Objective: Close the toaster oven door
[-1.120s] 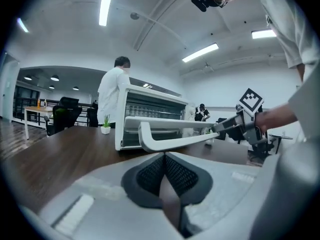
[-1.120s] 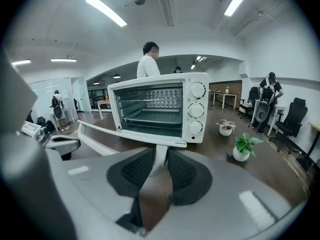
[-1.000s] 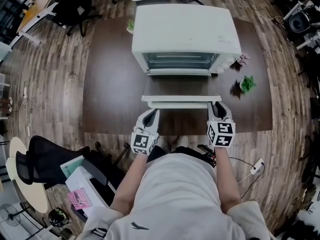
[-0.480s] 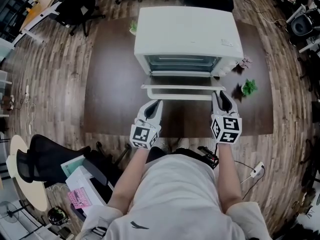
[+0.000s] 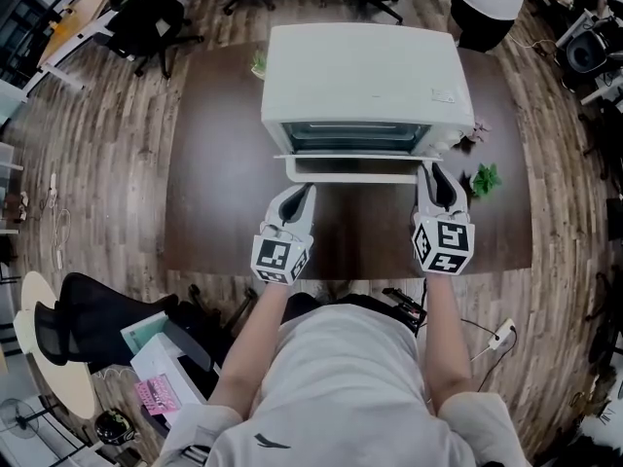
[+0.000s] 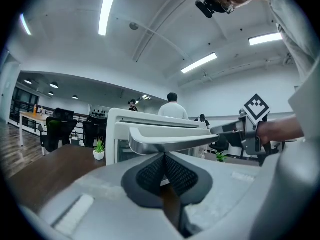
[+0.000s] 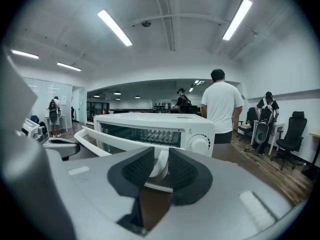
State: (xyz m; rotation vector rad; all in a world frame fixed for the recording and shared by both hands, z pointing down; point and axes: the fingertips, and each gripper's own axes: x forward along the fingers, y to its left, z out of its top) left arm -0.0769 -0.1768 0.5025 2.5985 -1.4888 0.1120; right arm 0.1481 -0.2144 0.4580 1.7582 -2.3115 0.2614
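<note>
Toaster oven (image 5: 365,71) sits at the far middle of the desk (image 5: 209,173), with its opening toward you. Its door (image 5: 355,169) is neither flat nor shut. It stands partway up and tilted, with the hinge edge at the oven and the free edge nearer you.

Left hand-held gripper (image 6: 164,156): the jaws are closed on themselves, pads meeting, with nothing between them. You hold it under the left part of the handle (image 6: 165,142), which lies across the closed tips. Likely reason: closed tips make a firm prop for pushing the bar up from below, so no grasp is needed.

Right hand-held gripper (image 7: 160,163): its jaws have just been closing. The white right end of the handle stands between the pads and is gripped. Likely reason: a pinch at this end stops the door dropping back while the left side only props.

The two tools work opposite ends of the bar, so the door should rise evenly and not twist on its hinge.

Step in hand, as I read it: you are swinging the door up toward the oven front, and it is not yet seated. Take care that the right jaws do not get trapped between the handle and the oven face beside the knob (image 7: 199,143).
</note>
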